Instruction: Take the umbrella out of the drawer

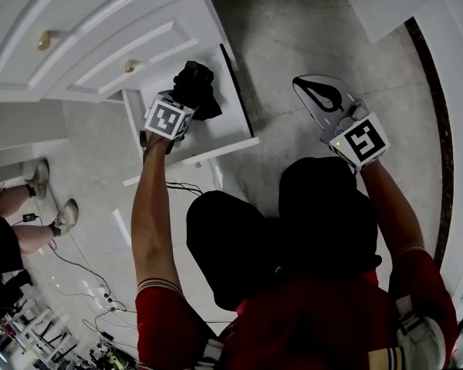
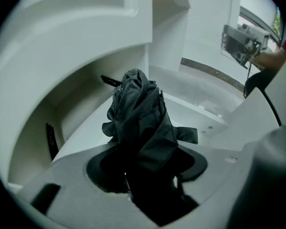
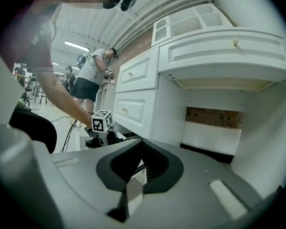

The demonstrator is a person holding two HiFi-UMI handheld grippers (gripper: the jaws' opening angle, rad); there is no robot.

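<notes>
The left claw (image 2: pixel 150 173) is squeezed shut on the folded black umbrella (image 2: pixel 140 118), just above the open white drawer (image 1: pixel 220 149). Off to the right, the right claw (image 3: pixel 137 178) is closed on nothing. The soft cloth could slip, and the umbrella would drop back in.

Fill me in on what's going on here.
A person holds a gripper in each hand. The left gripper has its jaws clamped on a folded black umbrella and holds it over the open white drawer. The right gripper is off to the side, jaws together and empty. The umbrella is not yet set down anywhere.
</notes>
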